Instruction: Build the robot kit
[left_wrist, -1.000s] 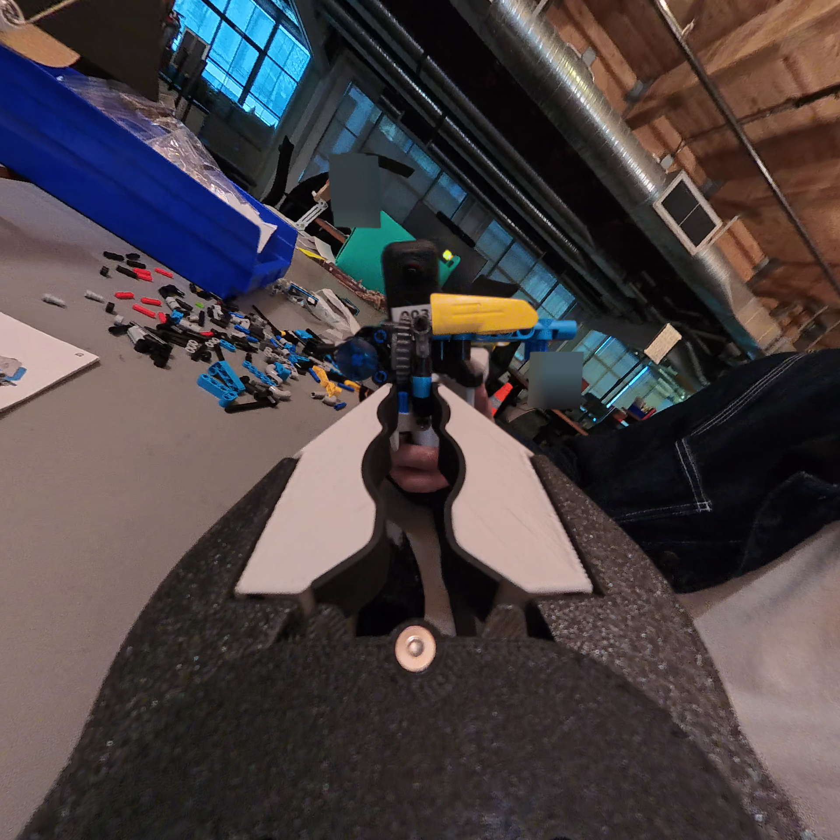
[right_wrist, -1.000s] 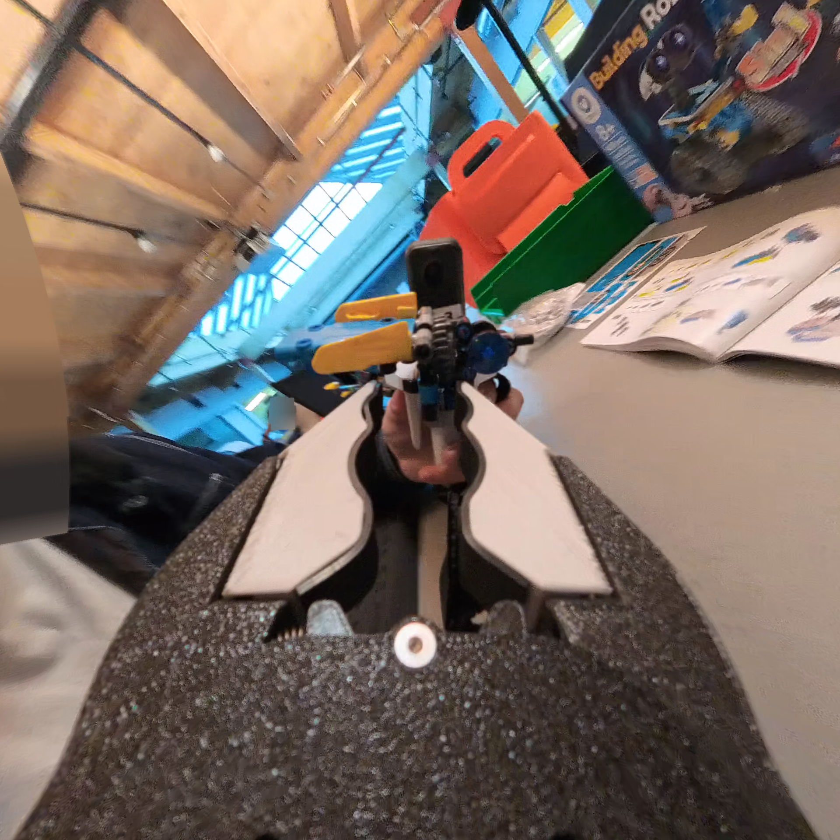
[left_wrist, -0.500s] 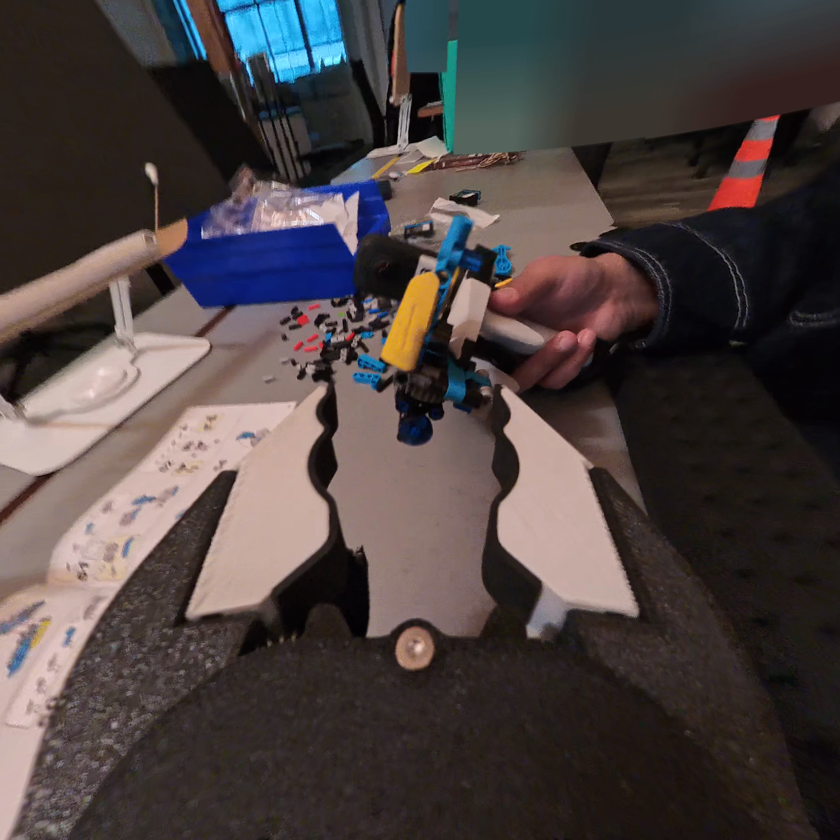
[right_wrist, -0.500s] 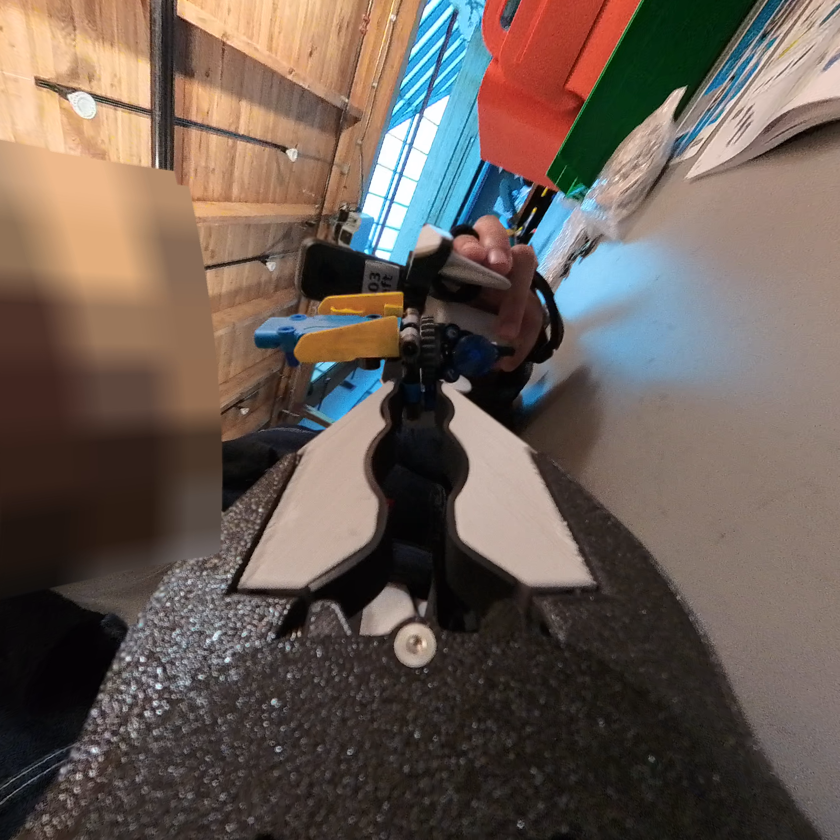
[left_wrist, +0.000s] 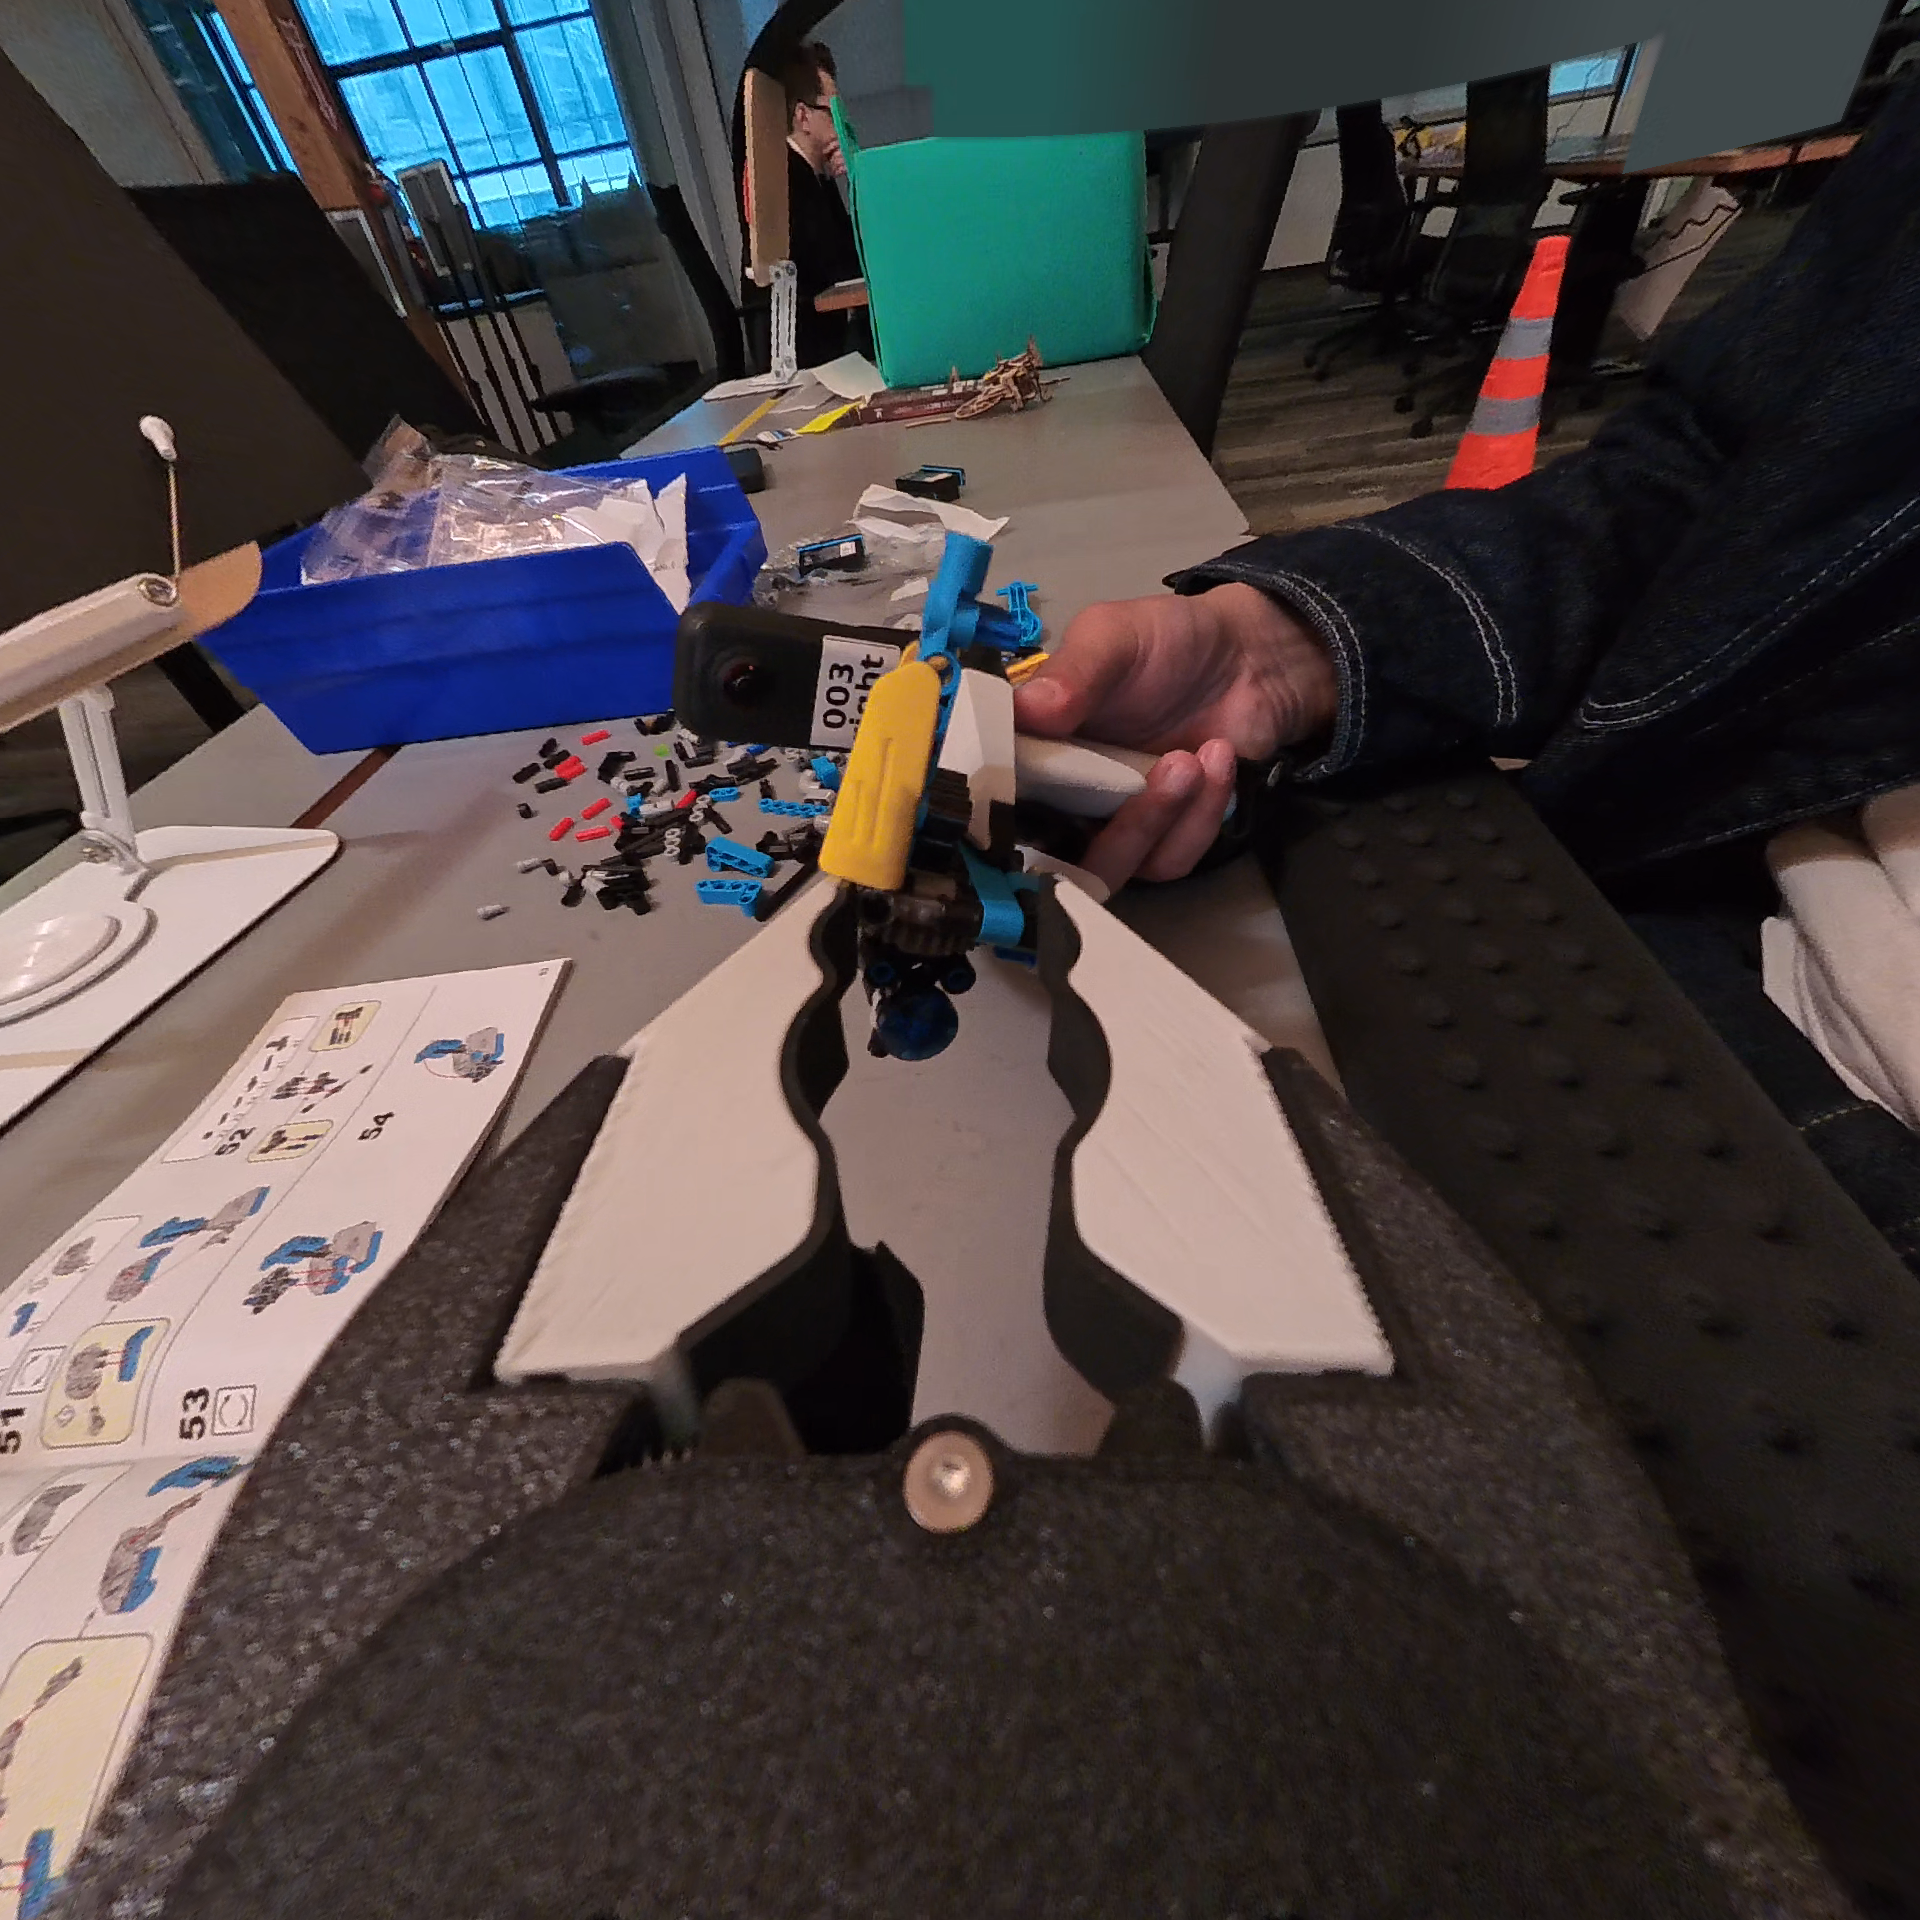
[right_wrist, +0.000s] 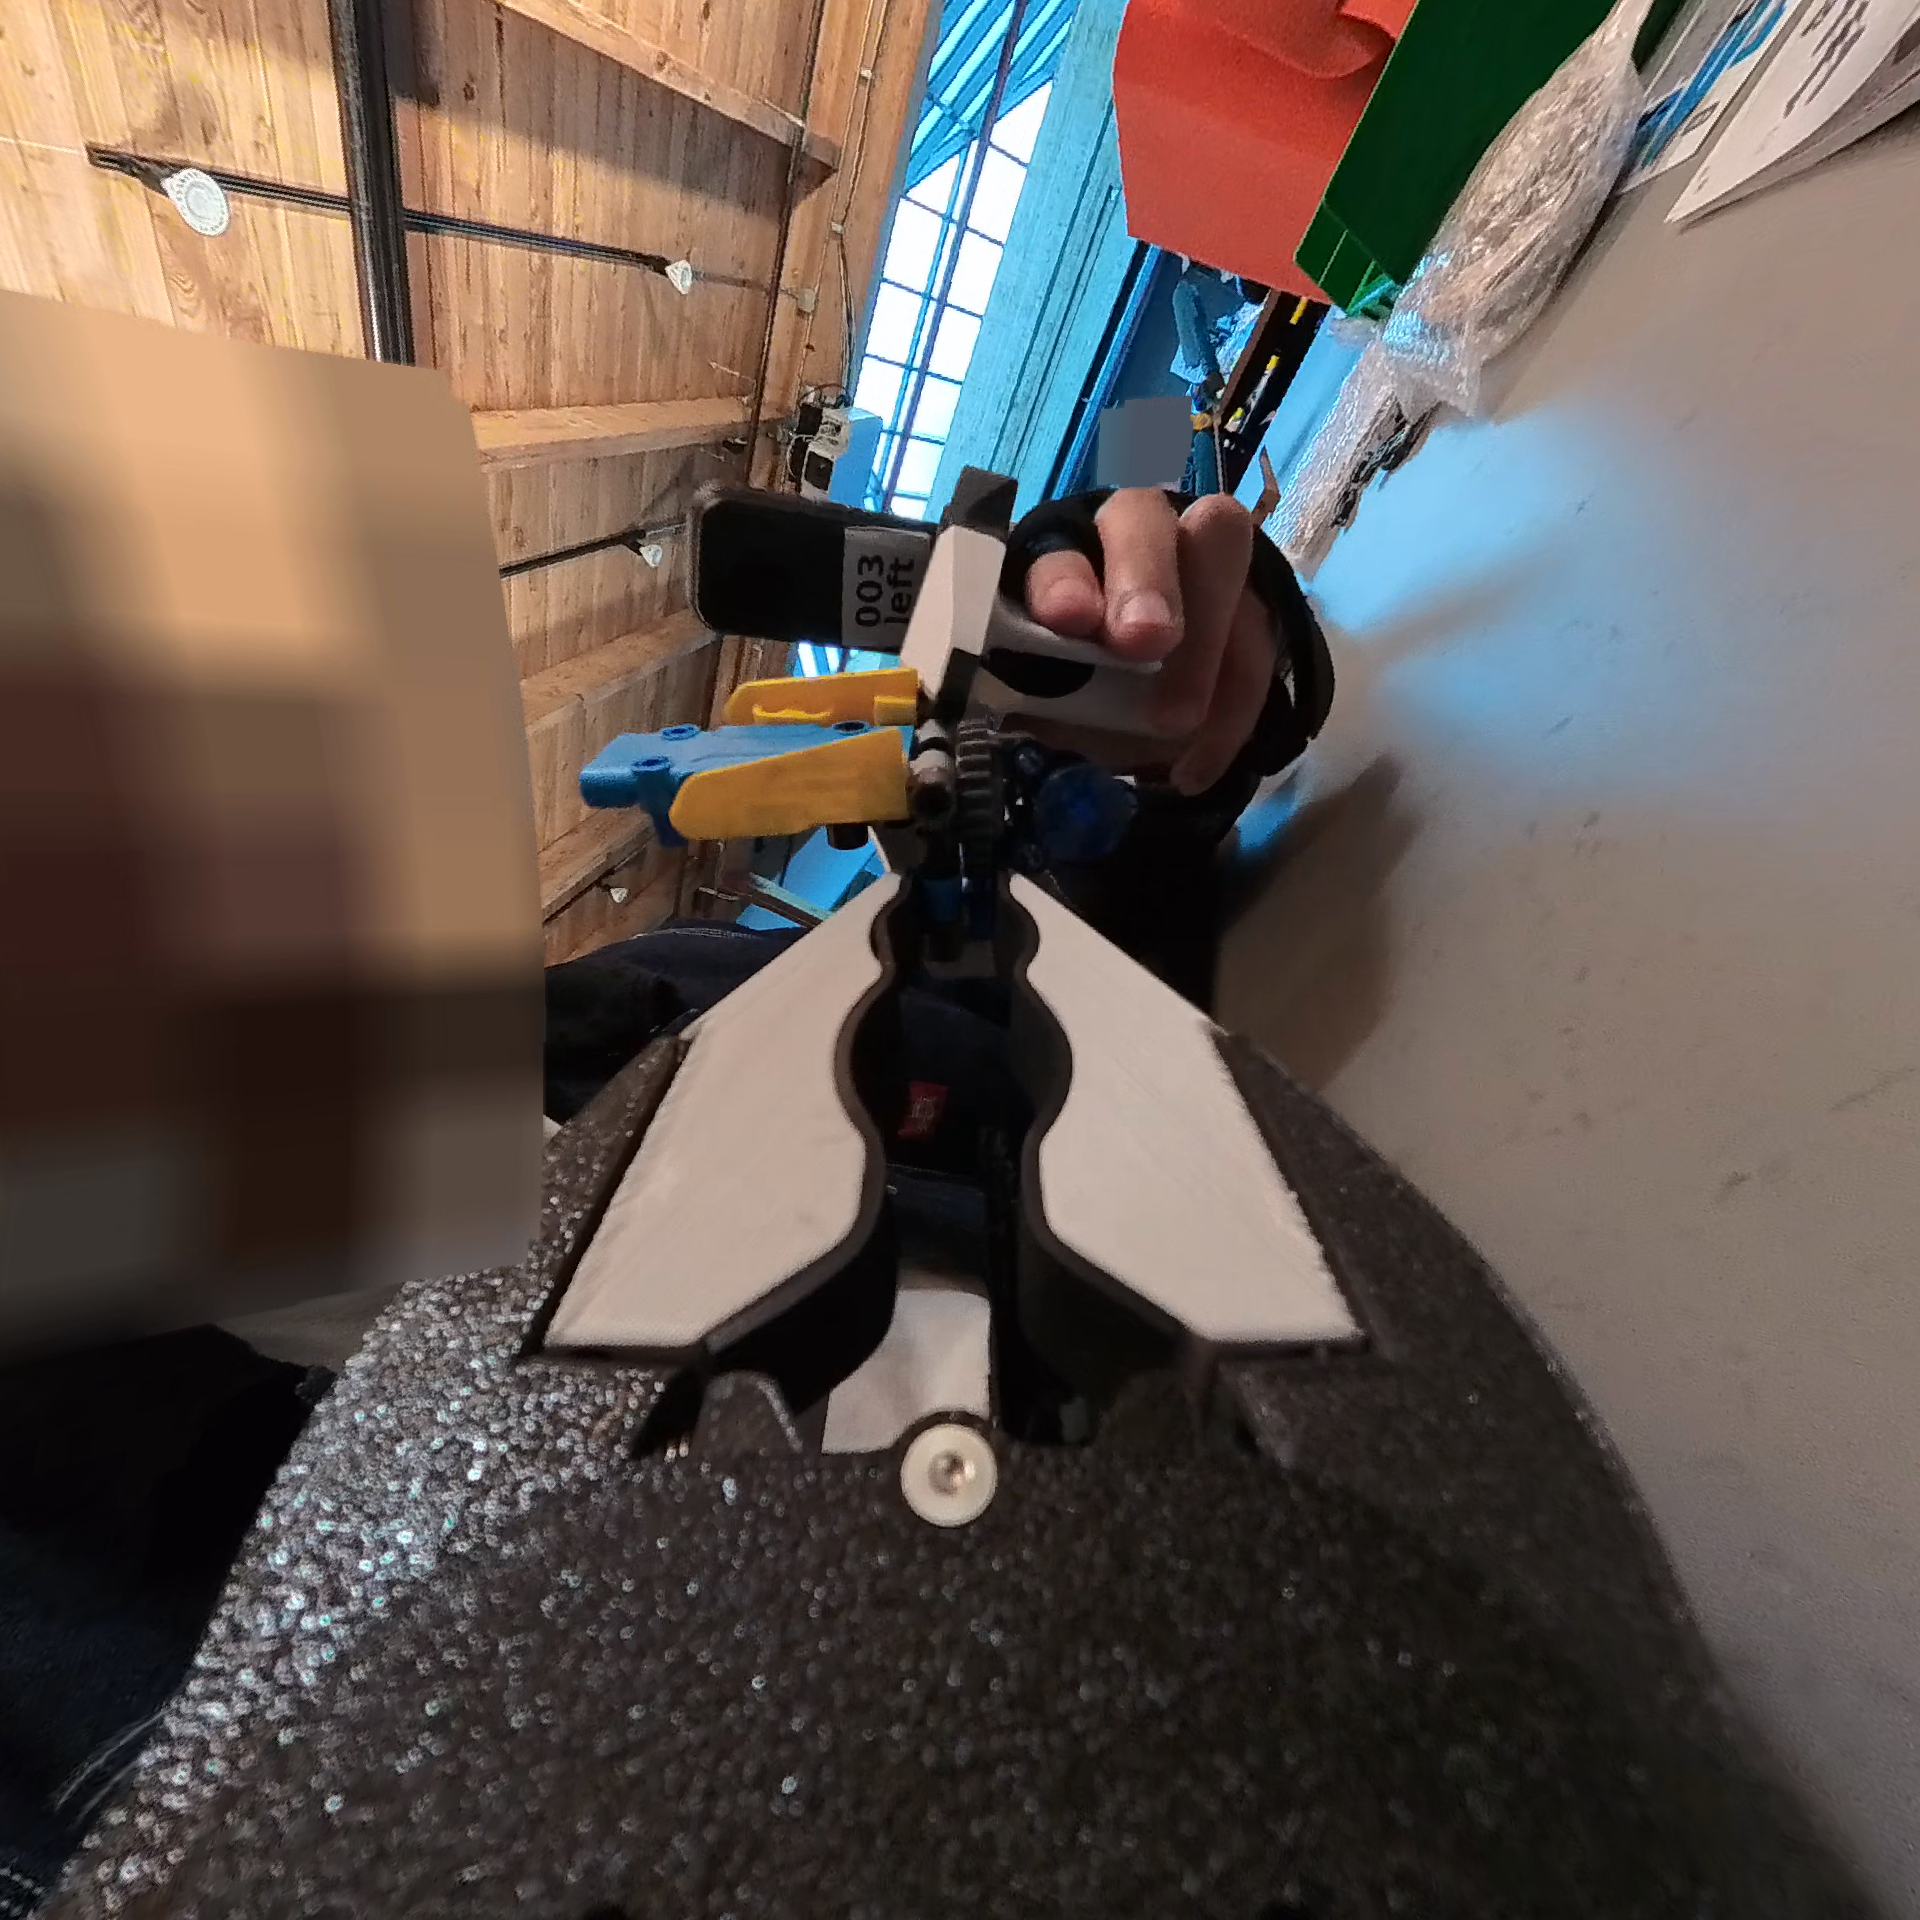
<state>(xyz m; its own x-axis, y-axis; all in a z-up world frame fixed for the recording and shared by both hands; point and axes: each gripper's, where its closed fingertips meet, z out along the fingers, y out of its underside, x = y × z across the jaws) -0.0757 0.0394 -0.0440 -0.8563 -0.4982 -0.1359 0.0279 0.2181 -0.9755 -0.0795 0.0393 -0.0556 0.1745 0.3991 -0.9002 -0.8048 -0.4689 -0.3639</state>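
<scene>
Grey tabletop (left_wrist: 395, 914) lies below you; your right tool (right_wrist: 951, 894) clamps the small blue, yellow and black brick model (right_wrist: 831, 779), its long axis crosswise. Your left tool (left_wrist: 940, 914) stands spread wide, its tips flanking the model's gear end, pitched slightly down

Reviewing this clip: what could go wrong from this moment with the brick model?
1. The right gripper pinches only a narrow stem of the brick model; its yellow and blue panels overhang sideways, so it might twist or slip.
2. The left gripper is open with fingers flanking the gear end; closing off-centre could pop pieces apart.
3. A drop could land it among the loose pieces.
</scene>
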